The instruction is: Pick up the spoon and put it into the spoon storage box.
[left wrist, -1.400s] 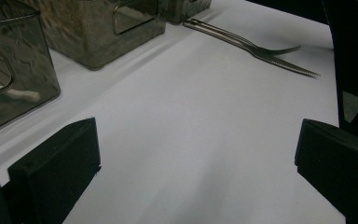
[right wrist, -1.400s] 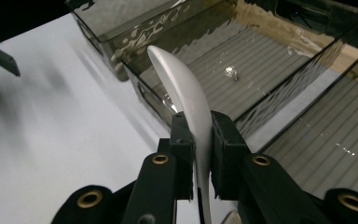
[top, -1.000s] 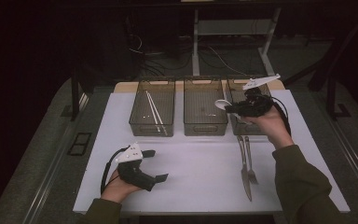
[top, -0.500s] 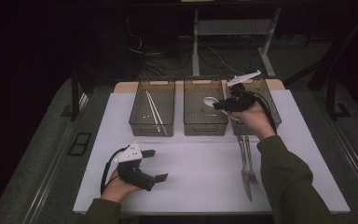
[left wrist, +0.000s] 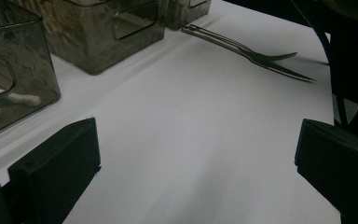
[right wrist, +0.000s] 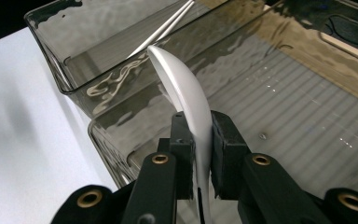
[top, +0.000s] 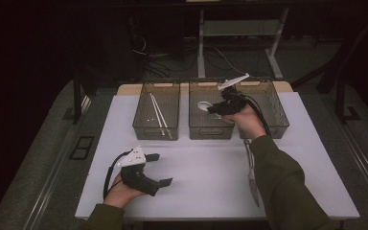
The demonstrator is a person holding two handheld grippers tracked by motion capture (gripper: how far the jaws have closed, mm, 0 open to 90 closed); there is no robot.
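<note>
On the left, our left tool point(top: 158, 168) rests low on the white surface point(top: 206, 167). Its jaws stand wide apart and there is nothing between them. In the left gripper view we look across bare white cloth to the metal knife point(left wrist: 261, 58) lying far off.

Next come three clear bins in a row at the back of the surface. The left bin point(top: 157, 117) has white chopsticks point(top: 159, 115) lying in it, and their long way runs from back to front. The middle bin point(top: 206, 125) looks bare on its ribbed floor.

Then comes our right tool point(top: 214, 108), held up over the middle bin. Its jaws are pinched narrow on a white spoon point(right wrist: 184, 93). In the right gripper view the spoon sticks straight out ahead of the jaws, with its bowl end in front and above the middle bin. So the spoon's long way points from the tool toward the left side of the row. We think the next move is to lower it and let go, and the bin is right below it. The right hand is the near one; the left hand is well apart.

The right bin point(top: 270, 108) sits just past the hand. In front of it the knife point(top: 252, 175) lies on the surface, long way pointing toward us.

The room around is dark, with a desk frame and cables behind
</note>
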